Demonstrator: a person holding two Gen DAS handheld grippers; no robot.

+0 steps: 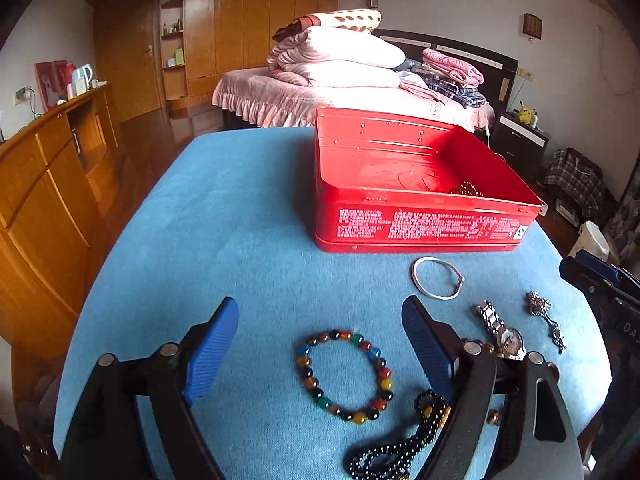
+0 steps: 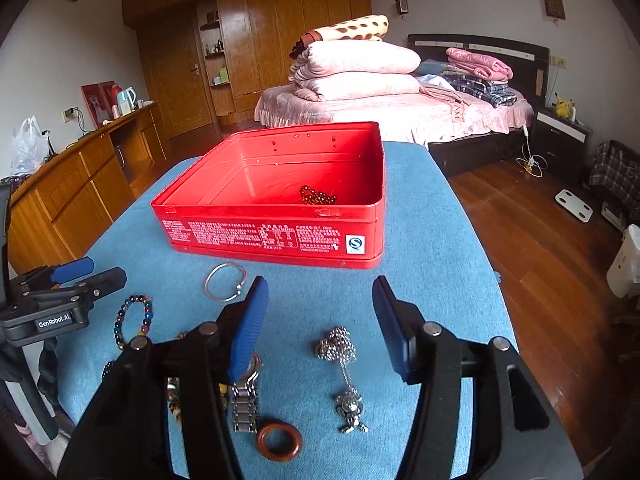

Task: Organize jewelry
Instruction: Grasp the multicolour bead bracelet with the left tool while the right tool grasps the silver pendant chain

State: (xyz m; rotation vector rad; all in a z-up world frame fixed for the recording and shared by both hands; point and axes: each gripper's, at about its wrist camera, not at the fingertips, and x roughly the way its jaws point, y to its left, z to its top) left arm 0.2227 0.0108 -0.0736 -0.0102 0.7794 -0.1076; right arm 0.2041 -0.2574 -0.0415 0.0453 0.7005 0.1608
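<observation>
An open red tin box point(image 1: 424, 226) point(image 2: 272, 236) stands on the blue table and holds a dark bead bracelet point(image 2: 318, 196). My left gripper point(image 1: 320, 344) is open above a multicoloured bead bracelet point(image 1: 344, 376). A black bead string point(image 1: 404, 440) lies by its right finger. A silver bangle point(image 1: 438, 278) point(image 2: 224, 282), a silver watch point(image 1: 502, 330) point(image 2: 246, 396) and a silver pendant chain point(image 1: 546, 320) point(image 2: 344, 372) lie in front of the box. My right gripper point(image 2: 320, 320) is open above the chain. A brown ring point(image 2: 279, 440) lies near the watch.
The blue table point(image 1: 224, 216) ends near the box's far side. A wooden cabinet point(image 1: 44, 184) runs along the left. A bed with folded quilts point(image 2: 360, 72) is behind. Wooden floor point(image 2: 540, 240) lies to the right.
</observation>
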